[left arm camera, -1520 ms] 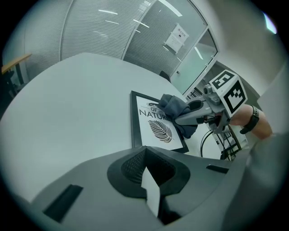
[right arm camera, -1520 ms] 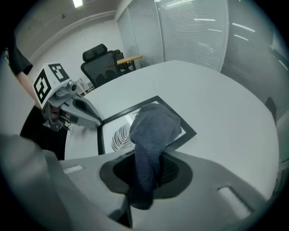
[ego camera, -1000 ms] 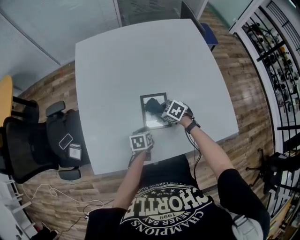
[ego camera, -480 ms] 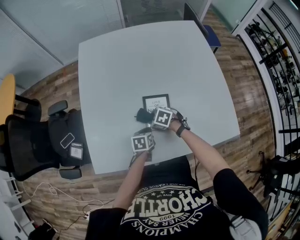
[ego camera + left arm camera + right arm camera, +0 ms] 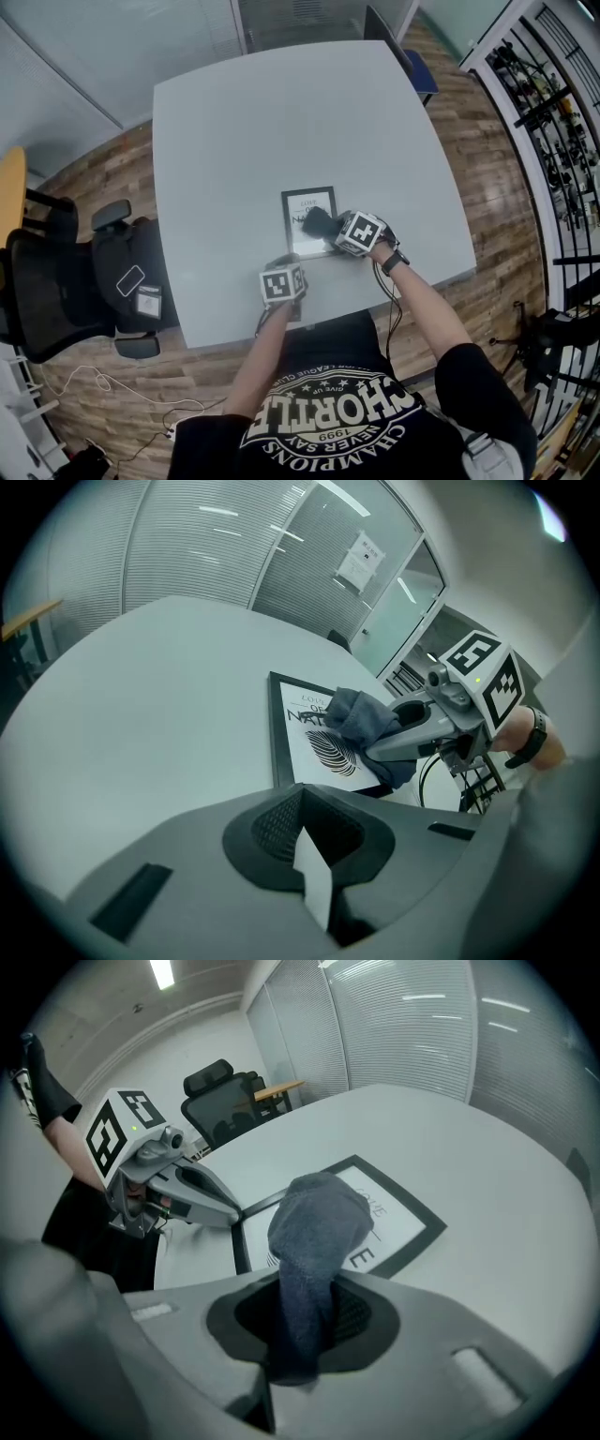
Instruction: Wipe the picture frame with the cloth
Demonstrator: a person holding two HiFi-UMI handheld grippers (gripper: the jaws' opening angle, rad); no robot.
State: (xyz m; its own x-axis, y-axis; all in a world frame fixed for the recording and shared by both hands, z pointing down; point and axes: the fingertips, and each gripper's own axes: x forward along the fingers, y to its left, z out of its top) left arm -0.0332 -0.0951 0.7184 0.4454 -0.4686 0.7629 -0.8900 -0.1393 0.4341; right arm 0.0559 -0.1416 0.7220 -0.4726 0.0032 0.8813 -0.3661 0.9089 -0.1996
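one frame (image 5: pixel 304 200), one cloth (image 5: pixel 315 222), two claws (image 5: pixel 289 259) (image 5: pixel 326 226), one table (image 5: pixel 244 141), one chair (image 5: pixel 56 281).

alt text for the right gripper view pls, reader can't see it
The right gripper is shut on a dark blue-grey cloth that bulges over a black picture frame lying flat on a pale grey table. The left gripper points at the frame's left corner, and a black office chair stands beyond the table.

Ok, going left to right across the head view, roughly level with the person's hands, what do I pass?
black office chair → left tool → dark grey cloth → wristwatch → metal shelving rack
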